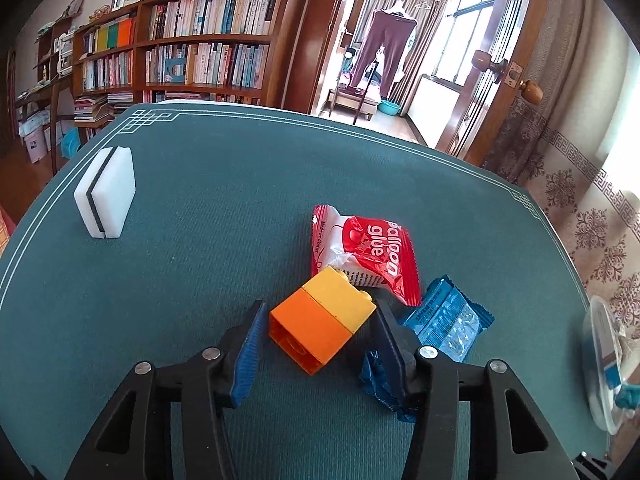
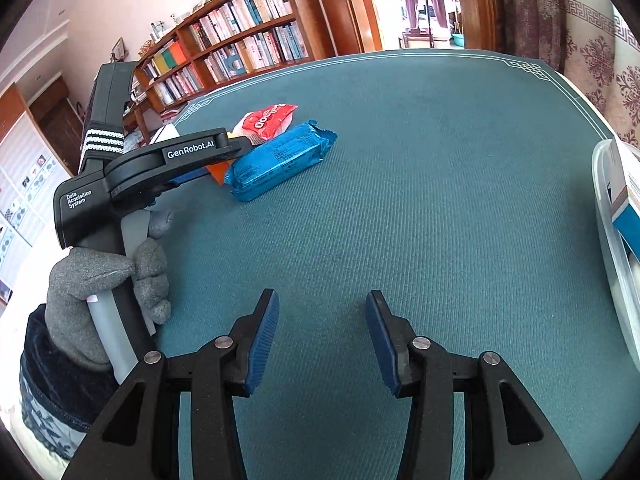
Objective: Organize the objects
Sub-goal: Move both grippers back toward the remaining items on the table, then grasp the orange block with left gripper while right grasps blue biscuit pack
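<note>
**Block between spread fingers**

The left gripper has its fingers spread either side of the orange-and-yellow block on the green counter (contact unclear). Red packet and blue packet lie just beside. The right gripper hangs spread, holding nothing.

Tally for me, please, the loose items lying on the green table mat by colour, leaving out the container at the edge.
White: 1, the sponge block
Red: 1, the balloon glue packet
Blue: 1, the snack wrapper
Orange and yellow: 1, the toy brick stack, sitting between the left gripper fingers
Total: 4
</note>
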### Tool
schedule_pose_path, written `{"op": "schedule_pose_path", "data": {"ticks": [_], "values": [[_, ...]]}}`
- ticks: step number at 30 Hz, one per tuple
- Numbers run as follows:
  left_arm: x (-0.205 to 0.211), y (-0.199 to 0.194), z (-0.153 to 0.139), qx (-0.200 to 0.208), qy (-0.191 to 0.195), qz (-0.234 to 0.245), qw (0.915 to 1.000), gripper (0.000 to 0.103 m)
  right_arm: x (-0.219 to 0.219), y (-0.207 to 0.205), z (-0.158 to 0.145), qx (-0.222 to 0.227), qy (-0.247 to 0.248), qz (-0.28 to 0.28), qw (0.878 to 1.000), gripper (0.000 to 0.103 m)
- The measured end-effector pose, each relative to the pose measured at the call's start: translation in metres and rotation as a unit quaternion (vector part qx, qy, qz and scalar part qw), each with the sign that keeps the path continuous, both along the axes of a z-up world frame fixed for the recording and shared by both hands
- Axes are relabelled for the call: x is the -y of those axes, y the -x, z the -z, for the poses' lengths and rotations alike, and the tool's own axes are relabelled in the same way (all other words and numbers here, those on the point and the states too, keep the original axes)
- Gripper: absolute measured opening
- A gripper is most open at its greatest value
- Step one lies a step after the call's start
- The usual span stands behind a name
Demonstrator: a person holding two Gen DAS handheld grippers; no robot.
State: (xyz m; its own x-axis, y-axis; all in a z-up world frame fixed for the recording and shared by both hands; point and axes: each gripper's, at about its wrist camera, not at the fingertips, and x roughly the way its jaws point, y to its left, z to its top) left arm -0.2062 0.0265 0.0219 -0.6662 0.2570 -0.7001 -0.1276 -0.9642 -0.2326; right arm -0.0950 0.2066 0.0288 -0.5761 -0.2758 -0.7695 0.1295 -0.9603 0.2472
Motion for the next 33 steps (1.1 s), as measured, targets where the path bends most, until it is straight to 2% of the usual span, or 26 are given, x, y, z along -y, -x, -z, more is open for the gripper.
{"op": "schedule_pose_path", "data": {"ticks": [10,18,23,29,33], "values": [[0.017,-0.021,-0.004,-0.021,0.008,-0.024,0.9994,0.055,0.022,0.032,-0.001,-0.021,-0.008,0.007,1.0,0.048],[0.031,-0.021,-0.006,-0.035,0.025,-0.061,0.9972,0.055,0.034,0.064,-0.006,-0.017,0.017,0.008,1.0,0.05],[0.043,-0.022,-0.006,-0.041,0.034,-0.093,0.9943,0.055,0.042,0.093,-0.008,-0.01,0.05,0.012,0.999,0.05],[0.053,-0.02,-0.003,-0.033,0.019,-0.112,0.993,0.055,0.055,0.123,-0.004,0.001,0.05,0.016,0.999,0.052],[0.061,-0.019,0.0,-0.023,0.004,-0.124,0.9921,0.055,0.064,0.135,-0.004,-0.004,0.034,0.02,0.999,0.059]]}}
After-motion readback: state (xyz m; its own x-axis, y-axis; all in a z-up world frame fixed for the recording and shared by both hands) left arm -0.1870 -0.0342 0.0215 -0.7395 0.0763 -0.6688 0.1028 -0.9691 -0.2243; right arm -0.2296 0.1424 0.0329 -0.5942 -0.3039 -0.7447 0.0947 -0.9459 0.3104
